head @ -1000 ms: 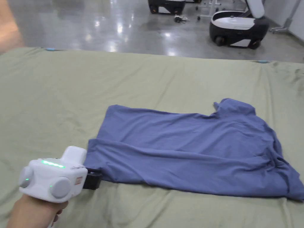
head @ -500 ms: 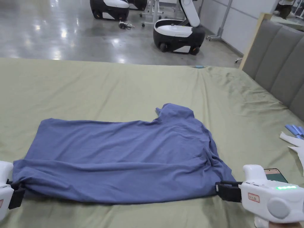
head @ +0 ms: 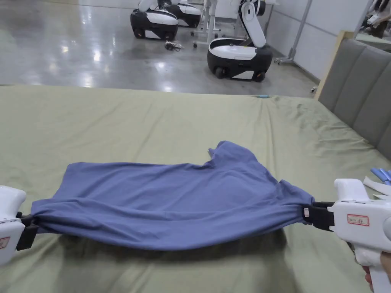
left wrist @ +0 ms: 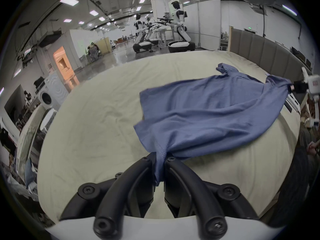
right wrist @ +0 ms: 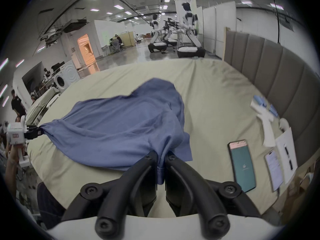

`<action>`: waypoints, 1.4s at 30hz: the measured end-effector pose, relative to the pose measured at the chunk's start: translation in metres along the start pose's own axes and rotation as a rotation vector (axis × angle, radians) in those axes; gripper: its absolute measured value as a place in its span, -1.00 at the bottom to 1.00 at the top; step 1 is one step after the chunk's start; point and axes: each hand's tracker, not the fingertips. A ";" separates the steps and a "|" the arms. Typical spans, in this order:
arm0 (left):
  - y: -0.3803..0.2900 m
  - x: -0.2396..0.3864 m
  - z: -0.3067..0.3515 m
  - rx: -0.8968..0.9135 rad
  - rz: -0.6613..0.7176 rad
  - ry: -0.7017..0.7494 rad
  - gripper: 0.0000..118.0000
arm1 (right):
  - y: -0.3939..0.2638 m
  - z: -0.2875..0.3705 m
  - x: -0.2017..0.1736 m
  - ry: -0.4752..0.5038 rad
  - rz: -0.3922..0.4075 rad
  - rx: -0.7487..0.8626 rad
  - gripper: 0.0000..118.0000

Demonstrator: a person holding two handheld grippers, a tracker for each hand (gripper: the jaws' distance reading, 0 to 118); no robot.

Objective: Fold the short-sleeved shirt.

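1. The left gripper [left wrist: 160, 159] has its jaws clamped on a bunched corner of the blue shirt [head: 172, 202]; cloth is pinched between both black fingers [left wrist: 143, 171] and hangs down past them.
2. The right gripper [right wrist: 161, 155] is likewise closed on the shirt's opposite near corner, a hemmed fold caught between its jaws.
3. In the head view the left gripper [head: 27, 229] sits at the bed's near left side and the right gripper [head: 311, 215] at its near right, well apart.
4. The shirt is stretched between them, its near edge lifted off the green bed sheet [head: 152, 118] with a shadow beneath; its far edge and one sleeve rest on the sheet, around the middle of the bed.
5. A dark phone [right wrist: 242, 165] and papers [right wrist: 284, 155] lie on the sheet near the bed's right edge, beside the padded grey headboard [head: 362, 87].
6. Beyond the bed's far edge, wheeled robots [head: 238, 53] stand on the glossy floor.
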 end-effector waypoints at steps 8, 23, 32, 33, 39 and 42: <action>-0.040 -0.014 0.066 -0.012 -0.005 -0.028 -0.87 | -0.030 0.049 0.003 0.025 0.020 -0.029 -0.86; -0.154 -0.003 0.046 -0.031 0.069 -0.076 0.44 | -0.166 0.016 0.020 0.033 0.005 -0.010 0.59; -0.154 0.024 0.129 0.254 0.155 0.042 0.27 | -0.154 0.101 -0.013 -0.001 0.070 0.327 0.72; -0.152 0.031 0.132 0.271 0.168 0.059 -0.29 | -0.152 0.104 -0.020 0.014 0.073 0.322 0.16; -0.116 0.026 0.086 0.195 0.208 0.059 -0.93 | -0.142 0.094 -0.048 0.089 0.021 0.292 -0.98; -0.085 -0.002 0.042 0.182 0.228 -0.011 -0.93 | -0.144 0.087 -0.055 0.098 0.012 0.293 -0.98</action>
